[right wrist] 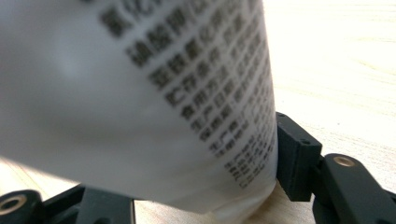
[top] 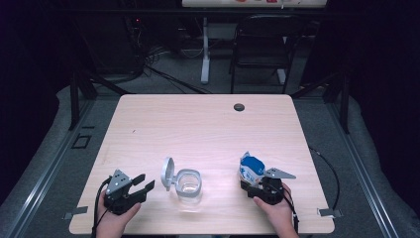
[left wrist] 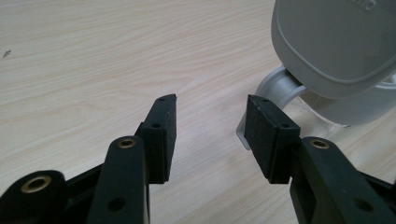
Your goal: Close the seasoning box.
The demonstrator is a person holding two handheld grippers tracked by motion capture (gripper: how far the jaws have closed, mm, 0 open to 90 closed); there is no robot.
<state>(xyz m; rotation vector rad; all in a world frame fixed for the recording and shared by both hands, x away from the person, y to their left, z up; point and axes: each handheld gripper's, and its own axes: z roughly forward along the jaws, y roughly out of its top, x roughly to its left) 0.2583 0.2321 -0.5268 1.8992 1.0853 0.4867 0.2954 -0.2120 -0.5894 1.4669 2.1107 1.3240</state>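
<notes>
High view shows the right tongs (top: 255, 184) at the near right of the bench (top: 208, 124), set around the lower part of a white and blue bag (top: 251, 167). Right gripper view brings the bag (right wrist: 140, 102) up close between the jaws: the right-hand pad (right wrist: 295, 156) lies against its printed side, the other pad is hidden behind the bag, and the soft wall looks pinched in at the bottom. So the right tongs are fairly wide and appear to be gripping the bag. The bag stands roughly upright on the bench, its long axis near vertical, with the top leaning a little to the far left.

The left tongs (top: 143, 182) rest at the near left of the bench, jaws spread and holding nothing. Left gripper view shows the tongs (left wrist: 211, 123) pointing right at a clear container (left wrist: 299, 98), just short of its raised grey lid (left wrist: 336, 42). The container (top: 188, 185) sits between the two tongs, its lid (top: 168, 172) hinged up on its left side.
</notes>
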